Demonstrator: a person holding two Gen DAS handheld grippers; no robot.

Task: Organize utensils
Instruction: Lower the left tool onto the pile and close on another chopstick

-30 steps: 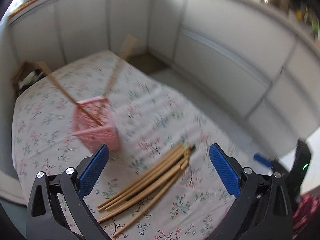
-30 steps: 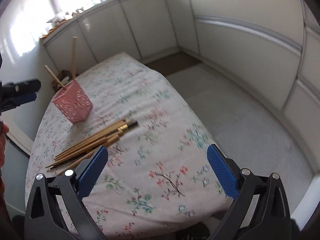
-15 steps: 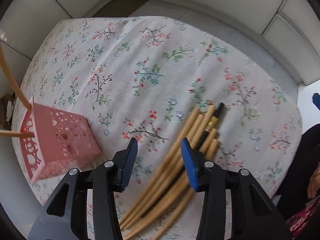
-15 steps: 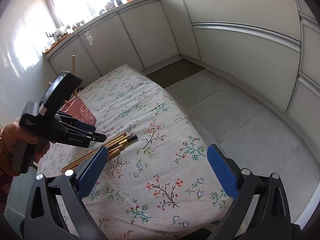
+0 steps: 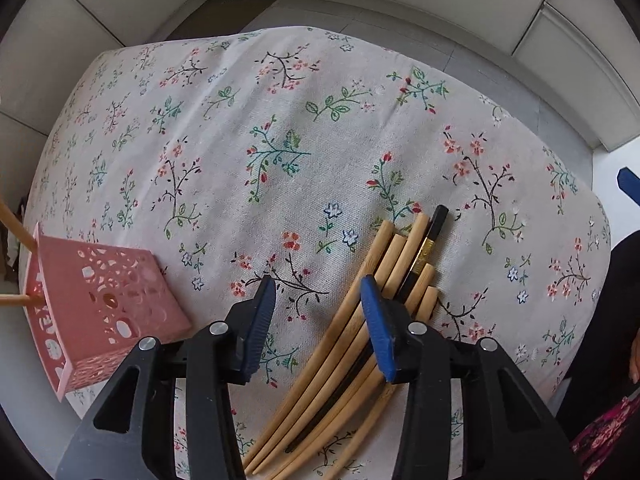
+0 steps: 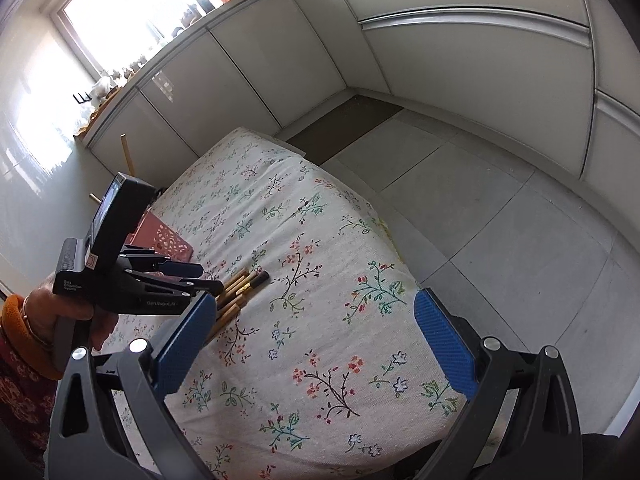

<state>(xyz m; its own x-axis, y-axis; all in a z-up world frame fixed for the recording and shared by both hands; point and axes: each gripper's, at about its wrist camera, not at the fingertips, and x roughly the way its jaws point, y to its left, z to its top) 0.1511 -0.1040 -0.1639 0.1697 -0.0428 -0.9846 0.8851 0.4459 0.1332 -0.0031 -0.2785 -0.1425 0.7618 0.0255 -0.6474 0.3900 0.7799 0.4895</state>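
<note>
Both grippers (image 6: 316, 336) have black frames, silver screws and ribbed blue pads (image 6: 444, 340); at nine o'clock, the hand (image 6: 60, 312) wears an orange cuff (image 6: 16, 332) and bangle (image 6: 30, 320).

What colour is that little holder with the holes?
Pink, seen best in the left wrist view.

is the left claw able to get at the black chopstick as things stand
Probably not cleanly: the left claw hangs beside the bundle, and the black chopstick lies wedged between bamboo chopsticks, partly under the claw's right finger.
</note>
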